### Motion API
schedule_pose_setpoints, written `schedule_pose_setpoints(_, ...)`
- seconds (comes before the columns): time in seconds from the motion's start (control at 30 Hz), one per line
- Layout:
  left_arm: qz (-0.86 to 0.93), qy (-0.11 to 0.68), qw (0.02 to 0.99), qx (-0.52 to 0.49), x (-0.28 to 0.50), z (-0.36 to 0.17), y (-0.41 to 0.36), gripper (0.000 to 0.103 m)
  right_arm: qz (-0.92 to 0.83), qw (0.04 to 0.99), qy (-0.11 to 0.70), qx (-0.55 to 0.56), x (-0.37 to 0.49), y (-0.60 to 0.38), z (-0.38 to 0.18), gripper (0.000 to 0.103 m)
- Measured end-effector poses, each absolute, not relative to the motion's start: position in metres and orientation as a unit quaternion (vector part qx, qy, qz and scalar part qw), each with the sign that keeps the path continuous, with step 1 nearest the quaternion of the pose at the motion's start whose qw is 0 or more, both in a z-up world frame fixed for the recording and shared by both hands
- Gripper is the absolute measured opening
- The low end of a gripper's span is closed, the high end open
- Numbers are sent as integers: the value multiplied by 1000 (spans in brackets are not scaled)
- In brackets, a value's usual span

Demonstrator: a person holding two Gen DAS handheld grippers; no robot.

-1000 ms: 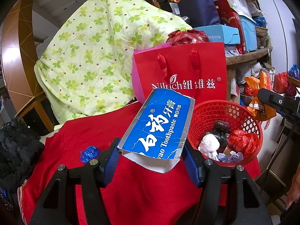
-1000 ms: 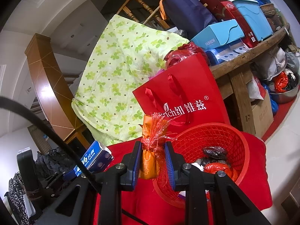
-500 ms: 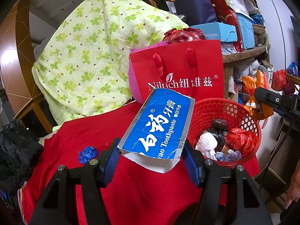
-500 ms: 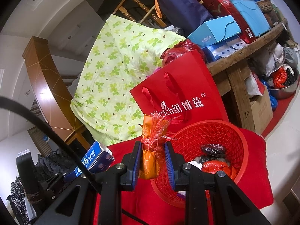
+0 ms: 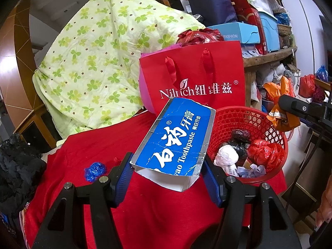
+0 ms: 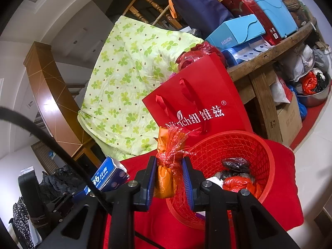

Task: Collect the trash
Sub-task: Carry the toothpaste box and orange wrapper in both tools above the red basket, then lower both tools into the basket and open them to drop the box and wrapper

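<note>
My left gripper (image 5: pixel 168 172) is shut on a flattened blue toothpaste box (image 5: pixel 176 137), held above the red cloth just left of the red mesh basket (image 5: pixel 276 132). The basket holds several wads of trash: white, black and red. A small blue wad (image 5: pixel 94 170) lies on the cloth to the left. My right gripper (image 6: pixel 169 178) is shut on an orange packet wrapped in red cellophane (image 6: pixel 166 166), beside the near left rim of the basket (image 6: pixel 267 155). The toothpaste box (image 6: pixel 108 174) also shows at lower left in the right wrist view.
A red paper gift bag (image 5: pixel 197 78) stands right behind the basket. A green clover-print quilt (image 5: pixel 99 62) is piled at the back left. A wooden shelf (image 6: pixel 269 54) loaded with boxes runs along the right. The red cloth (image 5: pixel 145 207) covers the table.
</note>
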State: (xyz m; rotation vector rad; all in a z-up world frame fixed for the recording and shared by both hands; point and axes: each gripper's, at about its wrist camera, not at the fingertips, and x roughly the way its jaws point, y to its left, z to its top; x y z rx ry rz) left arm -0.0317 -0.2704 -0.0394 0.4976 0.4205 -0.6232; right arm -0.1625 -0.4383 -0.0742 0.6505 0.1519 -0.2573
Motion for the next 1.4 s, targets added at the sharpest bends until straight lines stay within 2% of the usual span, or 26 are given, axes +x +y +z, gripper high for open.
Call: schedule_pose_setpoints(1.4, -328, 229, 877, 267, -34, -69, -303, 65, -151, 910, 86, 377, -176, -459, -109, 27)
